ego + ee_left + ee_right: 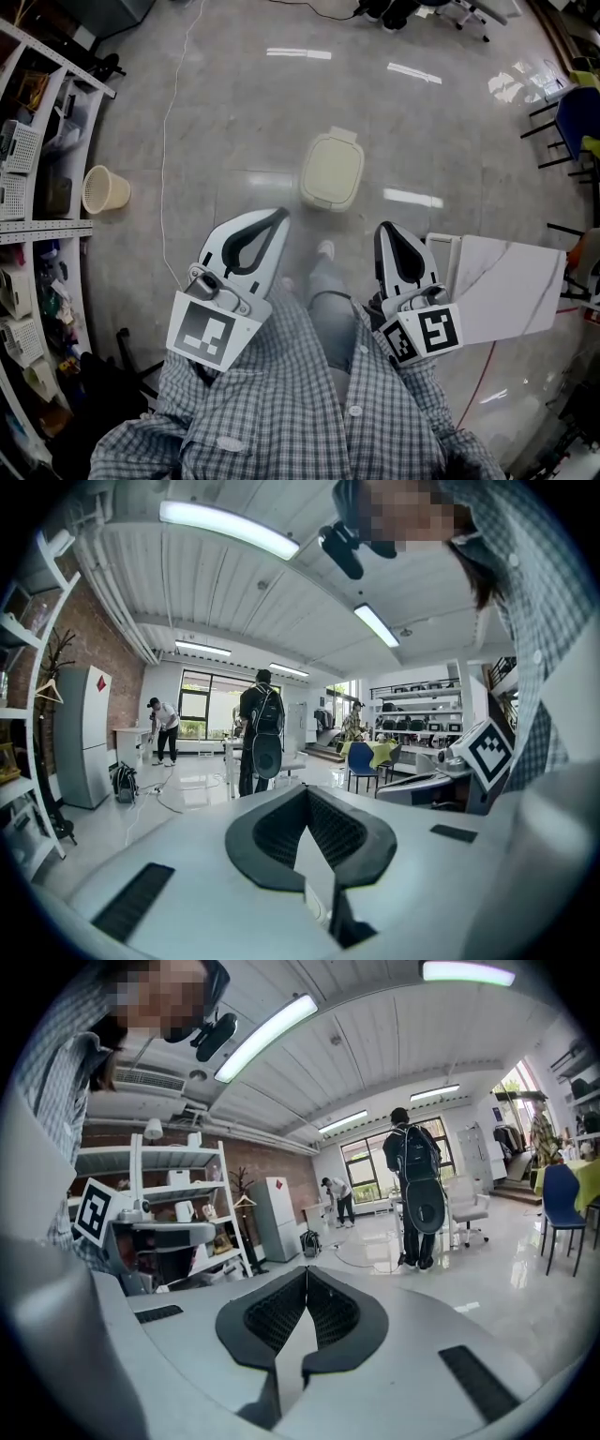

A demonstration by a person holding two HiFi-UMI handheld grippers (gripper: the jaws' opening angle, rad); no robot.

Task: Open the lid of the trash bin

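Observation:
A cream trash bin [331, 171] stands on the glossy floor ahead of me, its lid down. My left gripper [280, 215] is held at waist height, pointing toward the bin and well short of it, jaws shut with nothing in them. My right gripper [383, 229] is held the same way to the right, also shut and empty. In the left gripper view the left gripper [305, 790] has its dark pads meeting at the tip; the bin is not in that view. The right gripper view shows the right gripper [306, 1270] closed likewise, without the bin.
A wicker basket [105, 189] sits left of the bin beside white shelves [37, 159]. A thin cable [167, 169] runs across the floor. A white table [511, 281] is close on my right, chairs [572, 117] beyond. A person with a backpack [412, 1185] stands further off.

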